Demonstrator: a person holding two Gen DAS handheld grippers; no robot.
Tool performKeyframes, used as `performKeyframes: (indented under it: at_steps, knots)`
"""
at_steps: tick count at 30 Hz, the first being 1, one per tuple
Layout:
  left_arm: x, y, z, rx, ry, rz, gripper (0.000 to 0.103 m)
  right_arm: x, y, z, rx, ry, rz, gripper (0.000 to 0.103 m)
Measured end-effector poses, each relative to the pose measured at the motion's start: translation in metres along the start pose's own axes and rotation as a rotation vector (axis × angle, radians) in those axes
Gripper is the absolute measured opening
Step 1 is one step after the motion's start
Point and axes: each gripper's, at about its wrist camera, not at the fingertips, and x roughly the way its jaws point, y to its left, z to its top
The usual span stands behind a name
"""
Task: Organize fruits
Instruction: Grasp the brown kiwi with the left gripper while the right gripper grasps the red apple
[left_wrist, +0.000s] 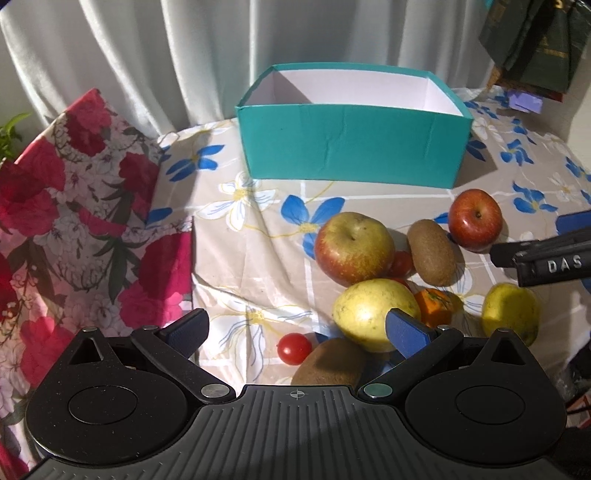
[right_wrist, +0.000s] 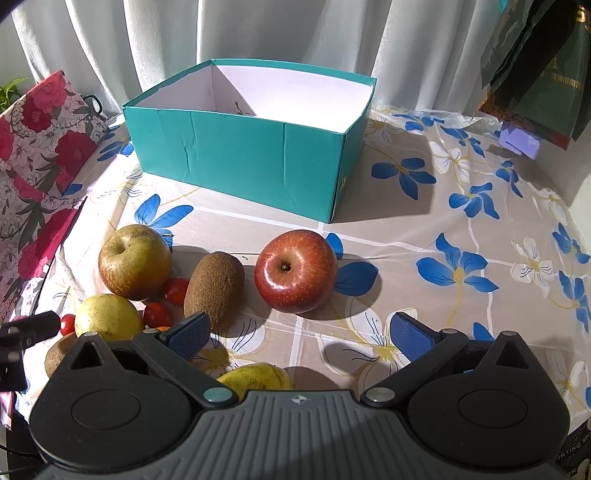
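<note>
An empty teal box (left_wrist: 352, 146) (right_wrist: 243, 155) stands at the back of the table. Fruit lies in front of it: a red apple (right_wrist: 295, 271) (left_wrist: 475, 220), a yellow-red apple (left_wrist: 354, 248) (right_wrist: 135, 261), kiwis (left_wrist: 431, 252) (right_wrist: 214, 290) (left_wrist: 328, 363), yellow pears (left_wrist: 375, 314) (left_wrist: 509, 312) (right_wrist: 107, 317), cherry tomatoes (left_wrist: 294, 348) (right_wrist: 176, 290) and an orange piece (left_wrist: 434, 306). My left gripper (left_wrist: 297, 328) is open and empty, over the near kiwi and tomato. My right gripper (right_wrist: 299, 334) is open and empty, just in front of the red apple.
A flowered red bag (left_wrist: 74, 221) (right_wrist: 40, 147) stands at the left. White curtains (left_wrist: 184, 55) hang behind. A dark green bag (right_wrist: 539, 62) and a small purple item (right_wrist: 519, 142) sit at the back right. The tablecloth (right_wrist: 461, 240) has blue flowers.
</note>
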Motion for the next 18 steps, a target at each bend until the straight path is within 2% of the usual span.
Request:
performKeyframes:
  at_steps: [4,7,9,10,12,15,18]
  knots:
    - [0.007,0.001,-0.01,0.021,0.028,-0.075,0.103,0.002,-0.001,-0.001,0.012,0.006,-0.004,0.103]
    - [0.015,-0.001,-0.016,0.053,0.043,-0.079,0.103,0.004,-0.002,-0.003,0.021,0.015,-0.008,0.103]
    - [0.019,-0.003,-0.02,0.084,0.047,-0.078,0.097,0.005,-0.003,-0.004,0.027,0.02,-0.012,0.103]
    - [0.023,-0.004,-0.021,0.097,0.061,-0.08,0.089,0.005,-0.004,-0.004,0.031,0.023,-0.013,0.103]
    - [0.032,-0.004,-0.024,0.105,0.102,-0.09,0.079,0.006,-0.005,-0.005,0.039,0.027,-0.018,0.103]
    - [0.04,-0.001,-0.029,0.1,0.143,-0.095,0.077,0.005,-0.007,-0.006,0.05,0.031,-0.023,0.103]
    - [0.042,-0.001,-0.03,0.098,0.165,-0.112,0.071,0.007,-0.009,-0.008,0.063,0.04,-0.03,0.103]
